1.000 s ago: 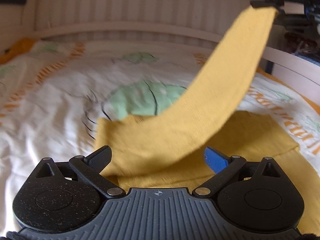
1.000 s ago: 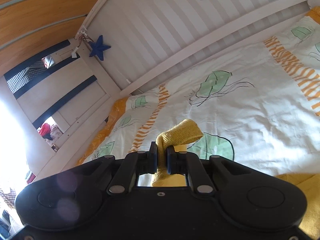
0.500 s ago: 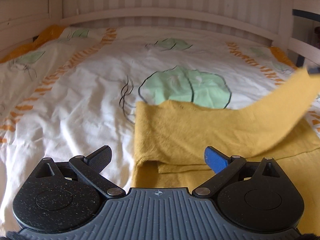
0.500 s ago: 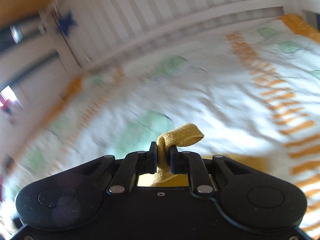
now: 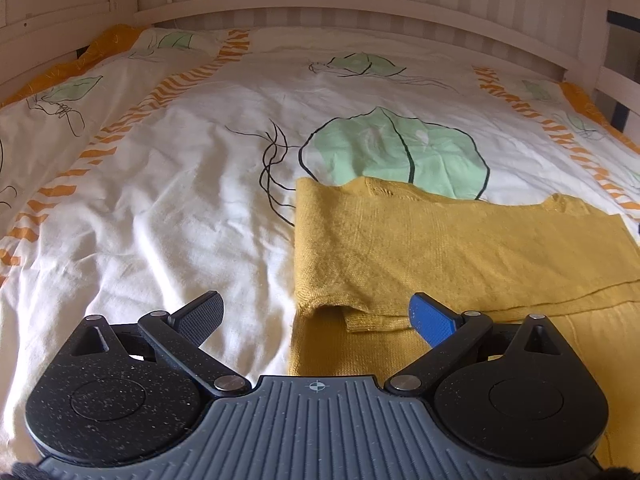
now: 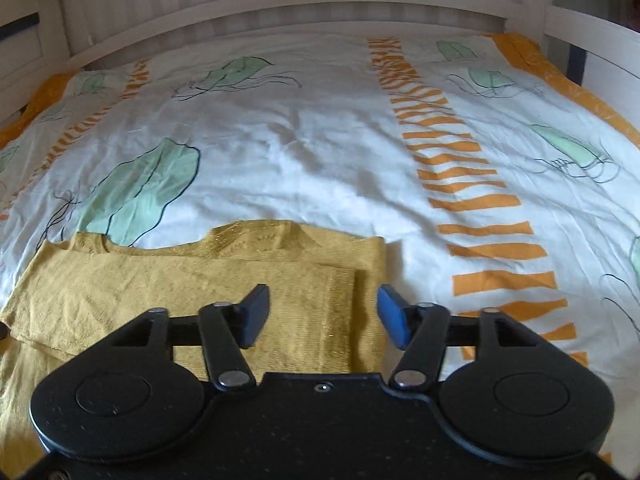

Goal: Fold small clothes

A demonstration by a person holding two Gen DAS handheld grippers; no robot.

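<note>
Left wrist view: a mustard-yellow knit garment (image 5: pixel 460 248) lies flat on the bed cover (image 5: pixel 180 208), one sleeve folded across its body, a hem edge showing near the bottom. It sits to the right of centre, its left edge running between the fingers of the left tongs (image 5: pixel 316 316), which stand wide with nothing in them. A green leaf print lies just beyond it; a white slatted bed frame (image 5: pixel 320 4) closes the far side.

Right wrist view: the same garment (image 6: pixel 200 280) lies low and left, the folded sleeve ending between the fingers of the right tongs (image 6: pixel 324 312). Their jaws have just been opening; the cloth lies beneath, not pinched. Orange stripes run to the right.
</note>
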